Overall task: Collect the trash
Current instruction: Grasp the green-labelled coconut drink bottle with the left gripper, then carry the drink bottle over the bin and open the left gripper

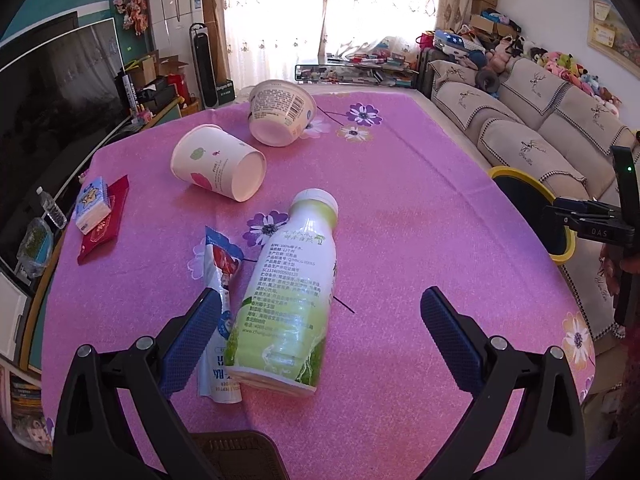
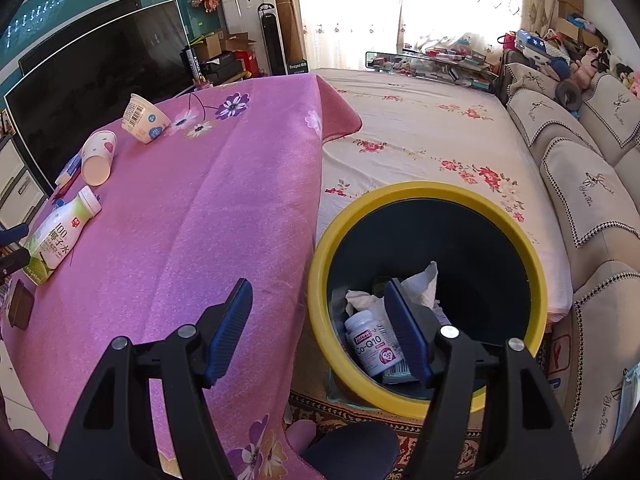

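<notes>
1. Left gripper (image 1: 320, 312) spread wide and empty, straddling the near half of the lying plastic bottle (image 1: 288, 292); pads not yet pressing, so nothing grasped
2. Bottle on its side on the pink tablecloth (image 1: 420, 200), cap pointing far, base near; round and smooth, so likely to roll or squirt out if squeezed off-centre
3. Left finger (image 1: 192, 336) resting over the flat blue-and-white sachet (image 1: 220, 264) just left of the bottle; risk of pinching sachet and bottle together, giving a slack, slipping hold
4. Right gripper (image 2: 320, 328) also empty, jaws apart, hanging at the near-left rim of the yellow-rimmed bin (image 2: 428, 292), which stands on the floor just right of the table
5. Bin already holding a white pill bottle (image 2: 372, 344), crumpled tissue (image 2: 416, 284) and a small box
6. Bin well right of the bottle, so a long carry across the table edge; weak grip could drop it on the floor short of the rim
7. Paper cup (image 1: 218, 168) and yoghurt tub (image 1: 282, 114) lying tipped further off; careless sweep could send them rolling off the far-left edge
</notes>
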`<state>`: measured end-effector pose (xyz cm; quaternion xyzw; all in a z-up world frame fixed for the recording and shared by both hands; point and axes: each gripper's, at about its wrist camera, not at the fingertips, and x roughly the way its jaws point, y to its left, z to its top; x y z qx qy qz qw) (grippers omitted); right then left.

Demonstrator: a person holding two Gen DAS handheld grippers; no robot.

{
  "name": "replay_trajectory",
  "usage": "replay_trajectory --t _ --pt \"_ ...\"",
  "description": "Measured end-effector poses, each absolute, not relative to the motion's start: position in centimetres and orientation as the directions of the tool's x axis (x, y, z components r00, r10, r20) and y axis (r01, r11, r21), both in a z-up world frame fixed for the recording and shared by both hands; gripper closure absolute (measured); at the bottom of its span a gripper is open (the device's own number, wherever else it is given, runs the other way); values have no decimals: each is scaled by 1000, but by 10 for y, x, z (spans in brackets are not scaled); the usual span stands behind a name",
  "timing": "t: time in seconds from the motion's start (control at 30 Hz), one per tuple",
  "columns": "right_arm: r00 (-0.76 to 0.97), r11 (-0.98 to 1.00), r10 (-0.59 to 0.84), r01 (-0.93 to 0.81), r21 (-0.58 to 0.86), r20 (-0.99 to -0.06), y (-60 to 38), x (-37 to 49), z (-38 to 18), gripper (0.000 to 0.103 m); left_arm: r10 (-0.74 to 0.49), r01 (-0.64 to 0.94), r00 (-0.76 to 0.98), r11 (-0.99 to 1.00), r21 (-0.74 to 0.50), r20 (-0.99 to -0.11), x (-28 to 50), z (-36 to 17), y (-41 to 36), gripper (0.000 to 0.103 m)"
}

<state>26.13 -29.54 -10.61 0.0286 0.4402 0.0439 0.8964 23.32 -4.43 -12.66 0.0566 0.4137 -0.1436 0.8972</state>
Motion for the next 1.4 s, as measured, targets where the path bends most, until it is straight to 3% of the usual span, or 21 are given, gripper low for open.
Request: replay_trajectory --t 0.13,0.37,0.57,0.63,0.7,0.73,1.4 --pt "603 994 108 -57 92 -791 -294 264 -108 38 -232 332 600 943 -26 -766 240 -134 -43 6" --pt "592 992 125 -65 108 -796 -292 269 -114 38 -253 366 561 930 -38 -789 256 -146 -47 27" --pt "585 991 132 -65 116 -800 -294 269 -119 38 -196 327 541 945 -10 -818 269 -158 -53 28" --pt "585 991 133 -64 118 -800 -296 269 -120 38 -185 308 530 951 -15 -827 273 -162 -52 34" --pt "585 991 134 -62 121 -800 -297 267 -120 38 -169 287 525 958 -13 -834 277 -165 -51 50" --pt "585 991 134 -61 121 -800 -298 267 -120 38 -162 277 523 961 -13 -837 278 -166 -51 52" --pt "615 990 134 -50 131 -777 -307 247 -109 38 -230 366 608 930 12 -760 218 -107 -91 52"
